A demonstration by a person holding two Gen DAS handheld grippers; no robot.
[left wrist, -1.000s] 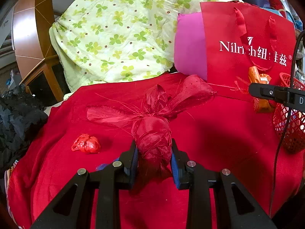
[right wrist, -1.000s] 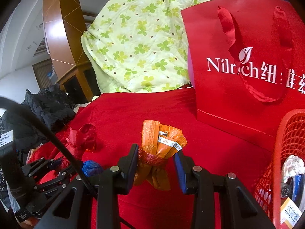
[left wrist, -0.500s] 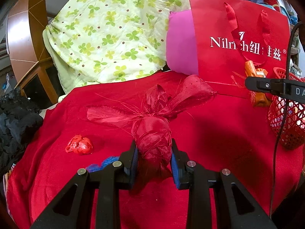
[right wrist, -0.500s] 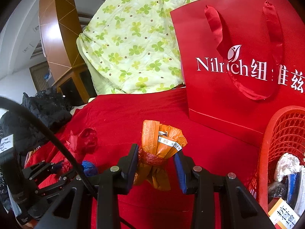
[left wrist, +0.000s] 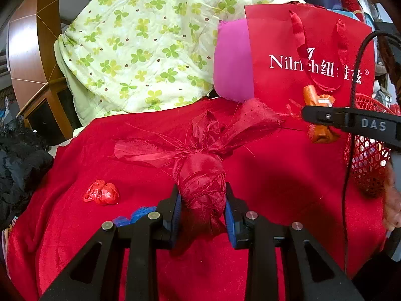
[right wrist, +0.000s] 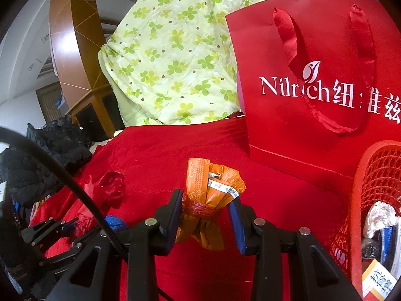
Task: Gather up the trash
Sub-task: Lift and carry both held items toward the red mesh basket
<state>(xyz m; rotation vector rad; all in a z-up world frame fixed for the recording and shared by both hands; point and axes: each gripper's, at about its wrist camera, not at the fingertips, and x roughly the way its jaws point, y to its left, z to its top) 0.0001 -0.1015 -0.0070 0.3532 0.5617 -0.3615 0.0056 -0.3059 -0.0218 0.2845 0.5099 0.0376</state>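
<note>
My left gripper (left wrist: 201, 210) is shut on a red fabric bundle (left wrist: 201, 183) with ribbon-like tails, held above the red blanket (left wrist: 275, 188). My right gripper (right wrist: 206, 215) is shut on an orange wrapper bundle (right wrist: 213, 190) tied with red band; it also shows in the left wrist view (left wrist: 318, 115), close to the red mesh basket (left wrist: 368, 163). The basket (right wrist: 376, 175) at the right edge holds crumpled paper and other trash. A crumpled red wrapper (left wrist: 101, 192) and a blue scrap (left wrist: 136, 215) lie on the blanket at the left.
A red Nilrich paper bag (right wrist: 313, 87) stands behind the basket, beside a pink pillow (left wrist: 231, 62). A green clover quilt (left wrist: 140, 45) is piled at the back. Black clothing (right wrist: 45, 150) lies at the left edge. A black cable (left wrist: 351, 125) hangs by the basket.
Both grippers have kept their holds. The right gripper has moved right, closer to the basket, which shows more of its inside. The left view has shifted slightly right.
</note>
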